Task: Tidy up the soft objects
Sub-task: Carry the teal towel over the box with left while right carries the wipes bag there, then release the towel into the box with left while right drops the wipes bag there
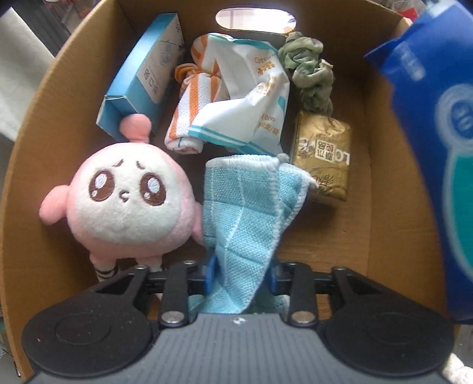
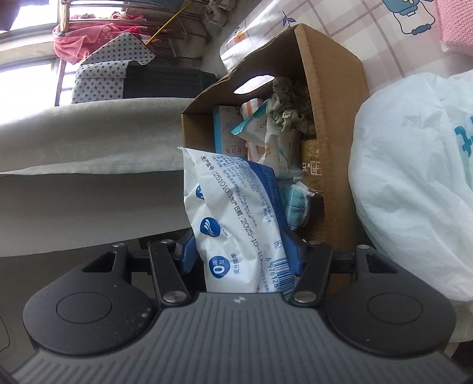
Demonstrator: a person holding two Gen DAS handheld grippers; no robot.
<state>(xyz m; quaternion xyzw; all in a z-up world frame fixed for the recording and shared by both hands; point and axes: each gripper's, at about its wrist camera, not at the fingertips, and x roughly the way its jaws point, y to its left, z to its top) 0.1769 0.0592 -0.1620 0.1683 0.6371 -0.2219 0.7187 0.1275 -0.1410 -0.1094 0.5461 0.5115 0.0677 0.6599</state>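
Loosely, blue cloth (image 1: 245, 212) between left gripper (image 1: 243, 273), seemingly released.

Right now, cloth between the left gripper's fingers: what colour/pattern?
Light blue cloth with a white grid and white edging; clearest in the left wrist view.

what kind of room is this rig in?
Probably a home, likely a bedroom or living area: a pale cushioned edge, a cartoon-print checked cloth and pink laundry hanging by a window.

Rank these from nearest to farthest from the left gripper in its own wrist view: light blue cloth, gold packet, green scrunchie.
1. light blue cloth, between the left gripper's fingers.
2. gold packet, right of middle.
3. green scrunchie, by the far wall.
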